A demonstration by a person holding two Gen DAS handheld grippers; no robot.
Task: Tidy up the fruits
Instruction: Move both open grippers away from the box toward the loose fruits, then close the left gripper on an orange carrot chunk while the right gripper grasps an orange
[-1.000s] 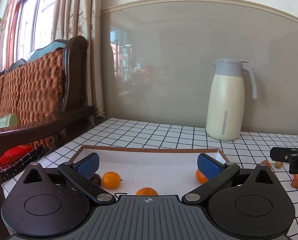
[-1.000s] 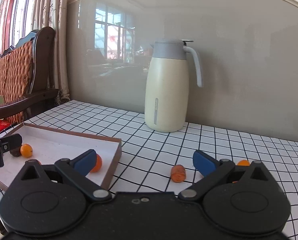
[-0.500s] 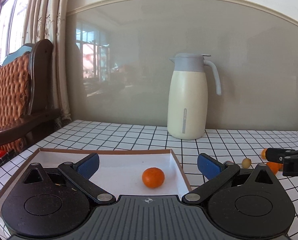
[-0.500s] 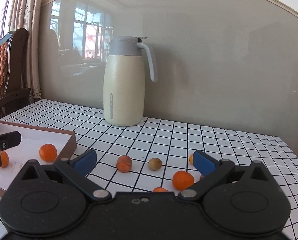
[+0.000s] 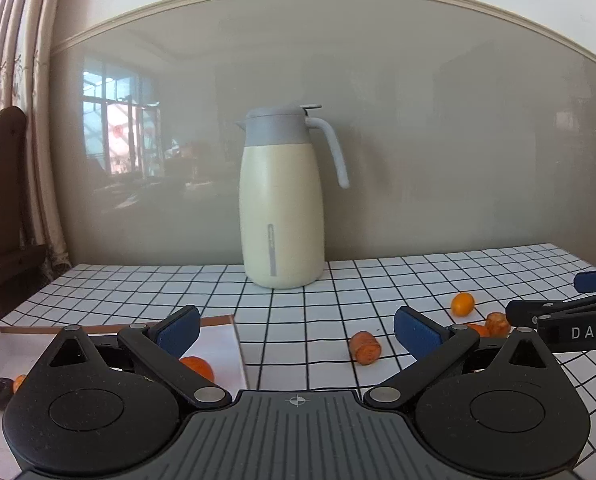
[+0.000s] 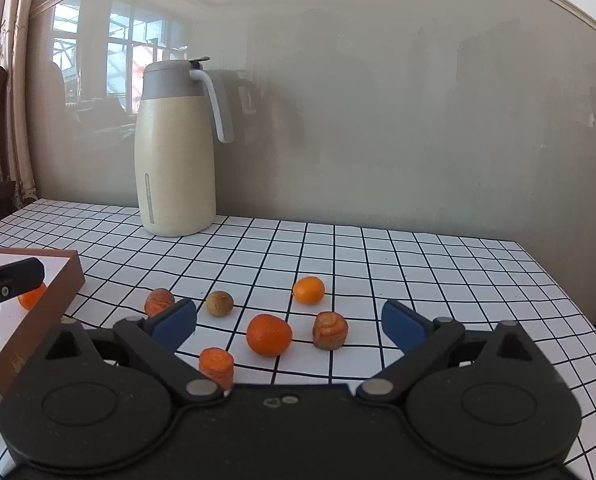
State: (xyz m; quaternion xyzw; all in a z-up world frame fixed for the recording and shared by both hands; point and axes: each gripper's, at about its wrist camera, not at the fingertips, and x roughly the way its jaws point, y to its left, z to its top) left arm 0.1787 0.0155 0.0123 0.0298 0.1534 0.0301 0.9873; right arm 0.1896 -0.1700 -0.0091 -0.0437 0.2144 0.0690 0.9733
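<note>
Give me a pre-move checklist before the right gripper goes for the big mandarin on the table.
1. Right gripper open and empty: ok.
2. Mandarin between the fingers' line: ok.
3. Neighbours clear: not ok; carrot piece and brown-topped chunk sit close.
4. Left gripper open, out of the way: ok.
5. Tray has free floor: ok.
6. Thermos jug far behind the fruit: ok.

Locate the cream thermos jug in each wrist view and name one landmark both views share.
Left wrist view: the cream thermos jug stands at centre, against the back wall, handle to the right.
Right wrist view: the cream thermos jug stands left of centre, against the wall.
Shared landmark: the brown-rimmed tray, at lower left in both.
</note>
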